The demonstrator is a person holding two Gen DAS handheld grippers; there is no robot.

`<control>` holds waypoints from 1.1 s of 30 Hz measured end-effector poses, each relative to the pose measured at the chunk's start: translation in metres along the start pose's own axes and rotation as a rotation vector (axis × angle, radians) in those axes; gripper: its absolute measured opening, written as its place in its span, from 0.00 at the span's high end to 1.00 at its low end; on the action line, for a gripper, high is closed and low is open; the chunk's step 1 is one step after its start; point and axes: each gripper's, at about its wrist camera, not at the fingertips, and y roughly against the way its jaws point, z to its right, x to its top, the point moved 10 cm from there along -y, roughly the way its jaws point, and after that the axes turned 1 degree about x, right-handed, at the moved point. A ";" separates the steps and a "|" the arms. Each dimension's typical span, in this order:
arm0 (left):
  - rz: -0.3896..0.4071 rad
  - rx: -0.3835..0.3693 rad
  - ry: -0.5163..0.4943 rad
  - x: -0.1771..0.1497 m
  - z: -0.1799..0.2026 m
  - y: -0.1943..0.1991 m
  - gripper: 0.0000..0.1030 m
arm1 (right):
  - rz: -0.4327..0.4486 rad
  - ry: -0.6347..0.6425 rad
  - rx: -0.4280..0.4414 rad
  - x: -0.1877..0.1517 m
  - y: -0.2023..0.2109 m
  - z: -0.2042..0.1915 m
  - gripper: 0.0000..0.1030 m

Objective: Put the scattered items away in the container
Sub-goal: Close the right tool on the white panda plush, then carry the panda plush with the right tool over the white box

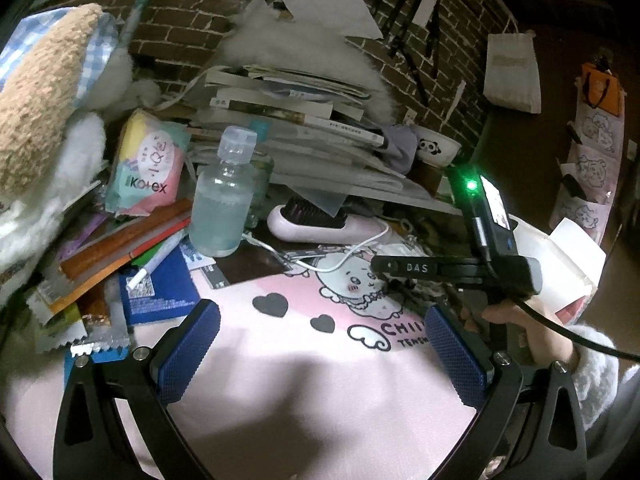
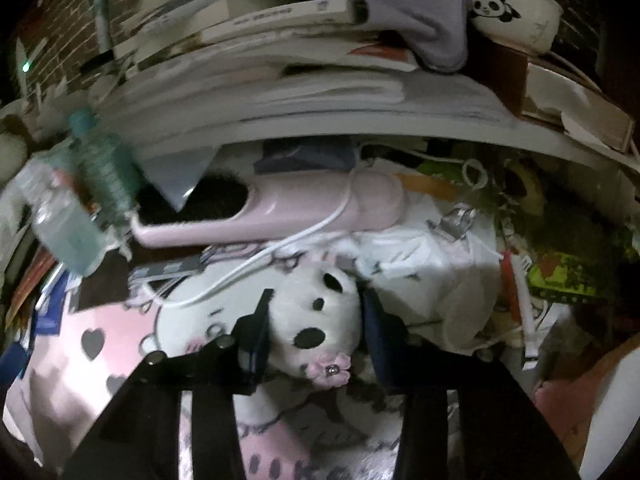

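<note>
1. The right hand-held gripper (image 2: 316,320) is pinching a small white plush toy (image 2: 316,316) with black patches and a pink flower, its fingers pressed against both sides of it.
2. The plush toy sits just above a pink cartoon-printed mat (image 2: 92,332), in front of a pink hairbrush (image 2: 304,204) with a white cable (image 2: 256,260) draped across it.
3. The left hand-held gripper (image 1: 320,344) is spread wide with nothing between its blue pads (image 1: 188,352), poised over the same pink mat (image 1: 304,360).
4. To its left stands a clear bottle (image 1: 222,200), beside a pastel Kotex packet (image 1: 148,168) and scattered wrappers.
5. A stack of books (image 1: 288,120) rises at the back of the table, with a panda bowl (image 1: 438,146) on its right end.
6. I cannot make out a container for certain.
</note>
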 end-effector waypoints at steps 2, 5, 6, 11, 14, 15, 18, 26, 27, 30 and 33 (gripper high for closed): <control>-0.009 0.019 0.009 -0.004 -0.003 0.001 0.01 | 0.002 0.016 0.004 -0.005 0.005 -0.004 0.62; -0.013 0.033 0.022 -0.007 -0.005 0.005 0.01 | -0.003 0.023 0.046 -0.016 0.017 -0.011 0.62; -0.011 0.034 0.024 -0.008 -0.004 0.007 0.01 | -0.001 0.029 0.054 -0.020 0.022 -0.014 0.62; 0.000 0.045 0.018 -0.009 0.003 0.017 0.01 | 0.018 0.068 0.107 -0.039 0.042 -0.026 0.63; 0.004 0.044 0.012 -0.010 0.009 0.023 0.01 | 0.012 0.084 0.125 -0.053 0.052 -0.027 0.63; 0.006 0.044 0.010 -0.010 0.011 0.025 0.01 | 0.006 0.086 0.131 -0.059 0.051 -0.032 0.63; 0.013 0.039 0.005 -0.010 0.017 0.028 0.01 | -0.003 0.080 0.145 -0.067 0.049 -0.032 0.63; 0.021 0.047 -0.003 -0.009 0.022 0.033 0.01 | 0.035 0.098 0.114 -0.076 0.053 -0.029 0.64; 0.020 0.049 -0.003 -0.008 0.022 0.032 0.01 | 0.038 0.099 0.121 -0.075 0.054 -0.030 0.66; 0.020 0.052 -0.002 -0.009 0.022 0.033 0.01 | 0.049 0.109 0.124 -0.073 0.057 -0.033 0.68; 0.021 0.058 -0.001 -0.009 0.021 0.036 0.01 | 0.085 0.134 0.109 -0.068 0.069 -0.037 0.68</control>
